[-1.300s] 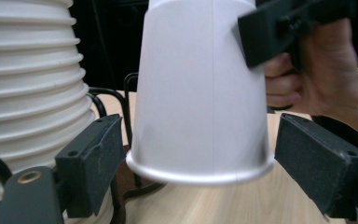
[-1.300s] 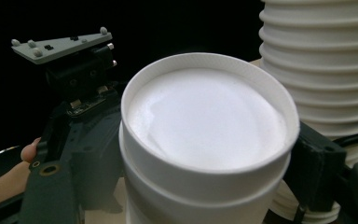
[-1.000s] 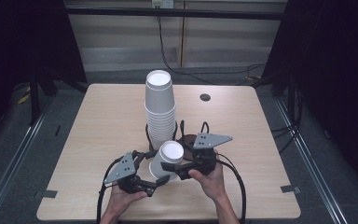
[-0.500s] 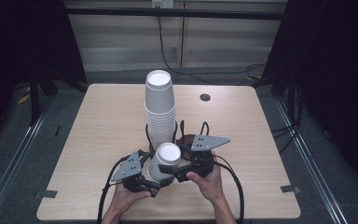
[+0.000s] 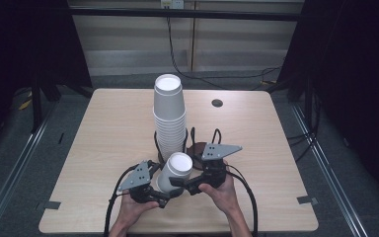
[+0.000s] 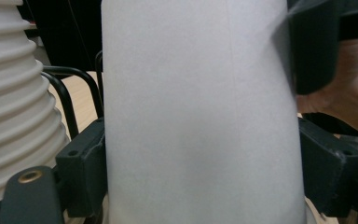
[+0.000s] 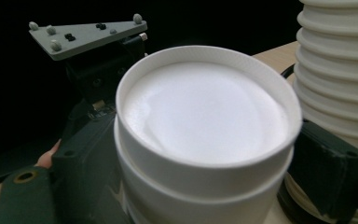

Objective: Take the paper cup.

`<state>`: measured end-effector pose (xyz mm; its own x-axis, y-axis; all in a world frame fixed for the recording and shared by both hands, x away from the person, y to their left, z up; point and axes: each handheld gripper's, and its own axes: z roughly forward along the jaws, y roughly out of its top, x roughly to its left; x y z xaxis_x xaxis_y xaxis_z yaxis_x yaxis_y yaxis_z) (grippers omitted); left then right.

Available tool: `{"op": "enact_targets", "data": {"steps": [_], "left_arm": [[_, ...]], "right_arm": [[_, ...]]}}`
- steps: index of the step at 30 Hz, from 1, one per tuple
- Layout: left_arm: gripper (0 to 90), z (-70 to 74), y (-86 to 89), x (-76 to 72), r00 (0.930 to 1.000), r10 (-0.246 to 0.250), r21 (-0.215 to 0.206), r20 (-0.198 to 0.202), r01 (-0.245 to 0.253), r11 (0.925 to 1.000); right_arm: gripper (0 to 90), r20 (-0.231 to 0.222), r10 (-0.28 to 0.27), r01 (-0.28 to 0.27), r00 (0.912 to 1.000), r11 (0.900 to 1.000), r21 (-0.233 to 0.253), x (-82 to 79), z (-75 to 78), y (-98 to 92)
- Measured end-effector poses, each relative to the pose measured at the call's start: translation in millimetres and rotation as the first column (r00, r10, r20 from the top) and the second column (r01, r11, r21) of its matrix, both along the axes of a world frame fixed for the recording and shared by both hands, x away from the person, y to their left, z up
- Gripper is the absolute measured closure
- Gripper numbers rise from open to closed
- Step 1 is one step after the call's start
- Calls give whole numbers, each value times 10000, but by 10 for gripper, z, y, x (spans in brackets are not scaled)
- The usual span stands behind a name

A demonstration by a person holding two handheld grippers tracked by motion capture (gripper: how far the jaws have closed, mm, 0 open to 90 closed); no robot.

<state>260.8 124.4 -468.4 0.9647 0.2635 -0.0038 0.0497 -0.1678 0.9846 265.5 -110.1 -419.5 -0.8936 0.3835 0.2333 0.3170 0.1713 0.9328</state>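
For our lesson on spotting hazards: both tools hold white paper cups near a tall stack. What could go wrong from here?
1. The two nested cups may stay stuck together; the right tool grips near the rim, so squeezing could crush the paper.
2. The tall cup stack stands right beside them; a sideways tug by the left tool might knock it over.

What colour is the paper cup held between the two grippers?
Plain white paper cup, inside and out, no print; clearest in the right gripper view.

a light wooden table (image 5: 103, 148) with rounded corners stands on grey floor (image 5: 24, 163). behind it runs a pale panelled wall (image 5: 128, 49) with dangling black cables (image 5: 177, 54). dark curtains (image 5: 355, 74) close both sides.
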Motion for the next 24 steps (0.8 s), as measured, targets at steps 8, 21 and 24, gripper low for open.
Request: {"op": "enact_targets", "data": {"steps": [8,21,24], "left_arm": [[167,20,35,19,9999,126,548,8,-126,9984],[167,51,135,24,9994,314,1530,109,-327,9877],[168,59,133,19,9998,190,1885,-34,-180,9819]], "right_arm": [[131,94,62,-63,9999,9999,105,-28,20,-51],[132,121,89,-83,9999,9989,-451,-59,22,-102],[132,122,104,-97,9999,9981,-604,-97,-11,-138]]}}
